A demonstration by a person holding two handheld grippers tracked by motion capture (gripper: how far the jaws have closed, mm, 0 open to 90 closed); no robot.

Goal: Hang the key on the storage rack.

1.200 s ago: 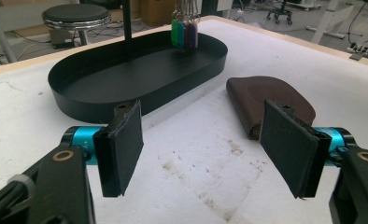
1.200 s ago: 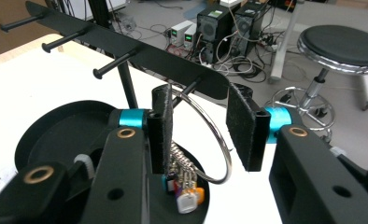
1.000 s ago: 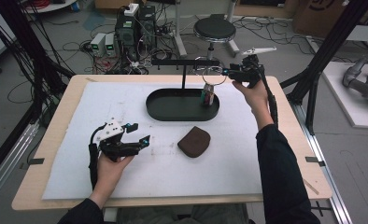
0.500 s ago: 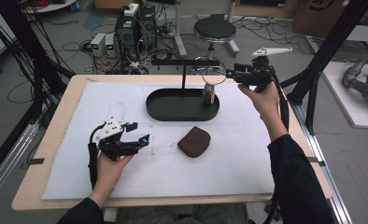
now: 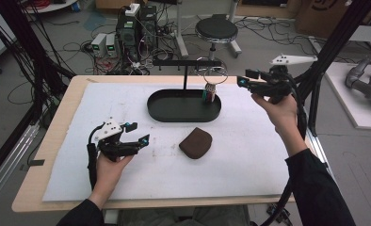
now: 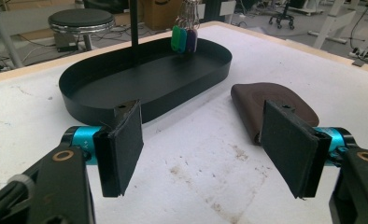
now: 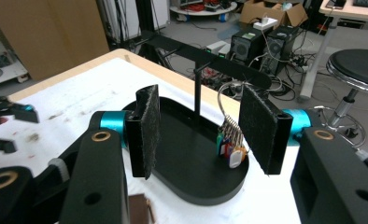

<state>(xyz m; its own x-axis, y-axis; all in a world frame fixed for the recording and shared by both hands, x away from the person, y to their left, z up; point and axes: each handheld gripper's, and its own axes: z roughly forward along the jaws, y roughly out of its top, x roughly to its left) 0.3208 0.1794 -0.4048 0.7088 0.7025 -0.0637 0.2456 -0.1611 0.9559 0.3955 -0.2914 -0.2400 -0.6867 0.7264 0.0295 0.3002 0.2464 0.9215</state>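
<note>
A bunch of keys with coloured tags (image 5: pixel 210 93) hangs on a wire ring from the bar of a black stand (image 5: pixel 186 62), over the right end of a black oval tray (image 5: pixel 183 115). My right gripper (image 5: pixel 245 78) is held in the air to the right of the ring, open and empty, jaws pointing at the keys (image 7: pixel 230 141). In front of the tray a brown pouch (image 5: pixel 195 142) lies on the white mat. My left gripper (image 5: pixel 139 132) rests open and empty, low over the mat, left of the pouch (image 6: pixel 252 95) and facing the tray (image 6: pixel 145 93).
The white mat (image 5: pixel 249 155) covers most of the wooden table (image 5: pixel 68 99). The stand's post (image 6: pixel 134 28) rises from the tray's middle. A stool (image 5: pixel 216 29), computers and cables lie on the floor beyond the far edge. A black frame post (image 5: pixel 336 42) stands at the right.
My right hand has drawn its gripper back to the right, away from the key ring. The left gripper, pouch and tray have stayed put.
</note>
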